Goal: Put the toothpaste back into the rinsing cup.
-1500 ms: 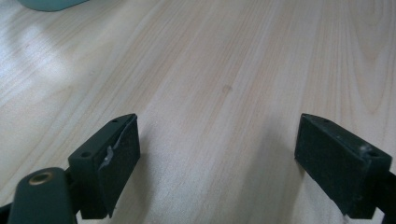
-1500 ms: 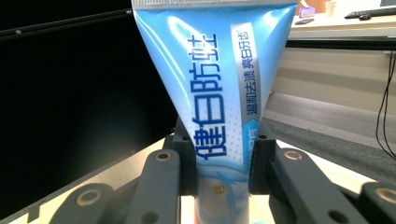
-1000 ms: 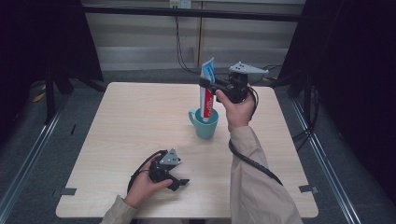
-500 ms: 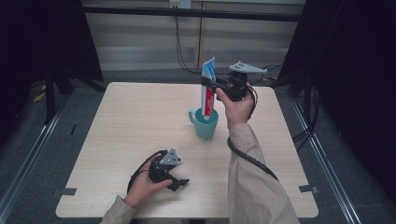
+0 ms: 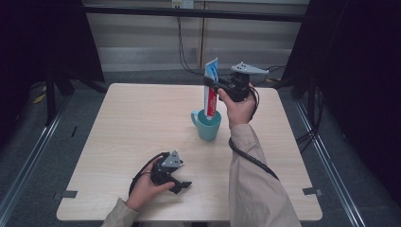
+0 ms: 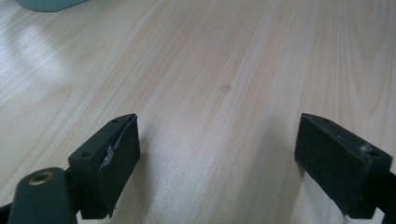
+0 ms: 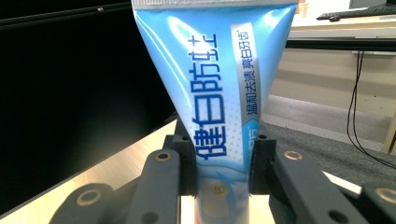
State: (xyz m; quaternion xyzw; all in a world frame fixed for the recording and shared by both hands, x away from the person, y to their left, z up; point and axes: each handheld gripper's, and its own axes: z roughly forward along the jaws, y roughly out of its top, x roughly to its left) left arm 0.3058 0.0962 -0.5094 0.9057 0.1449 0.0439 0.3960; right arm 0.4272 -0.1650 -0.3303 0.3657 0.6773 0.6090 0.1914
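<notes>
Pale table point(image 5: 123, 123), far right gripper point(image 5: 211, 86) clamped on upright tube point(image 5: 211, 94) in cup point(image 5: 207, 125), near left gripper point(image 5: 185, 185) agape, empty.

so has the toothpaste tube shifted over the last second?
No. The toothpaste tube stands in the same spot, its lower end in the teal cup, with the right tongs clamped on it, same as before.

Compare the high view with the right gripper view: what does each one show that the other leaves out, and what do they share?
High view alone: the teal mug under the tube's lower end, and the left gripper resting open on the table. Right gripper view alone: the blue lettering on the toothpaste tube. Shared: the right gripper shut on the upright tube.
</notes>
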